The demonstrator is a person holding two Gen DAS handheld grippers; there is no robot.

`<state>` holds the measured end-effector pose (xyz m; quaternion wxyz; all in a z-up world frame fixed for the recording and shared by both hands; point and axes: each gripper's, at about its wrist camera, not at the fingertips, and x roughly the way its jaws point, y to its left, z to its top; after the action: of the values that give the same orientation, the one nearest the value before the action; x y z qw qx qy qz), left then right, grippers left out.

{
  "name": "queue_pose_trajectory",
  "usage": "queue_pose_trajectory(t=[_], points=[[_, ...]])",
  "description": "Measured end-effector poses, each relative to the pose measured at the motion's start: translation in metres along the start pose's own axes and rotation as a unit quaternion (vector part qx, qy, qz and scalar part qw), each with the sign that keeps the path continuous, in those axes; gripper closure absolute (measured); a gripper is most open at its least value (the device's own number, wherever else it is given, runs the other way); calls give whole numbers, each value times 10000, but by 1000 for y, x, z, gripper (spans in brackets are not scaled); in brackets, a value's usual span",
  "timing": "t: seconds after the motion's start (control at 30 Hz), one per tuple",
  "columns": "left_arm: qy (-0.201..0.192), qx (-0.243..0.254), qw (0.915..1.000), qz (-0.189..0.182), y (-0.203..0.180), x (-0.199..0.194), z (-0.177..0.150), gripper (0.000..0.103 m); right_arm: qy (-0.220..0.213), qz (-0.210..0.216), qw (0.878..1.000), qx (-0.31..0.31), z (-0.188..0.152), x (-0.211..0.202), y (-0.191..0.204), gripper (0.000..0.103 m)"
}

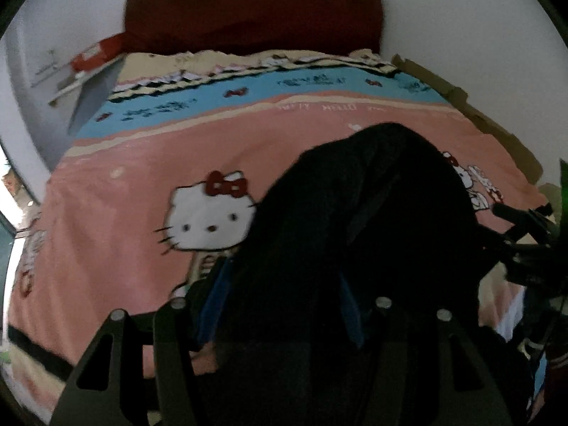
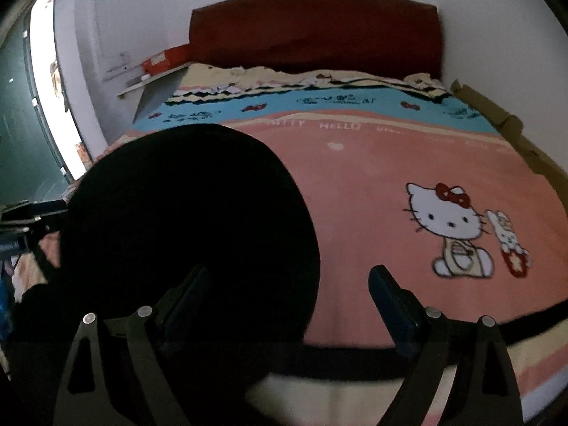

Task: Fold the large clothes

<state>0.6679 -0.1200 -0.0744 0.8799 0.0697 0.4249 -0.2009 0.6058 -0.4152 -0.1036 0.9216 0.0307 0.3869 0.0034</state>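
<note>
Item: black garment, large, bunched in a dark mound on the near half of the bed, over the pink blanket. In the right wrist view it lies near left.

Left hand-held gripper: we see cloth filling the space between its blue-padded fingers; we judge it holding the garment, though the dark fabric hides the actual pinch.

Right hand-held gripper: jaws spread wide, holding nothing; the garment's edge touches or lies just beside its left finger.

Risks, as we judge them: the fabric is uniformly black and dim, so hems and layers are hard to tell apart, and we may grip two layers at once or miss the edge. One-sided holding may let the mound sag or twist.

Surroundings: red headboard far; red box on a shelf far left; cardboard along the right bed edge. Nothing stands on the blanket in the way.
</note>
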Motion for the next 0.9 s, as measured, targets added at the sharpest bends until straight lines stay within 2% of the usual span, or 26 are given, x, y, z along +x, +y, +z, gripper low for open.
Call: queue_pose_trajectory(t=[0.17,0.23,0.27,0.3,0.33,0.4,0.5,0.73,0.8,0.9], points=[[99,116,9999,9,-9,40,6,48,197,-127,9997,-38,11,50,3,10],[136,116,9998,-4,-12,48,5,60,302,-129,9994,55,14,67,3,11],[170,140,9998,-9,-14,51,3,76,328,-63,9994,103,15,70,3,15],[200,158,9997,2,-15,51,1,84,380,93,9992,130,15,74,5,39],[200,180,9996,18,-16,50,-1,86,475,253,9985,89,15,76,8,71],[161,242,9996,13,-17,41,-7,91,613,264,9977,-94,13,73,16,88],[64,245,9996,-113,-17,13,-18,93,594,499,9969,-164,10,49,24,92],[-262,-97,9991,-307,-3,-87,-57,93,61,980,9945,-369,-12,-73,42,93],[-486,-222,9977,-417,1,-125,-73,93,-100,1107,9930,-406,-22,-102,47,93],[-797,-110,9957,-465,0,-174,-104,93,-421,1527,9866,-380,-49,-152,56,93]])
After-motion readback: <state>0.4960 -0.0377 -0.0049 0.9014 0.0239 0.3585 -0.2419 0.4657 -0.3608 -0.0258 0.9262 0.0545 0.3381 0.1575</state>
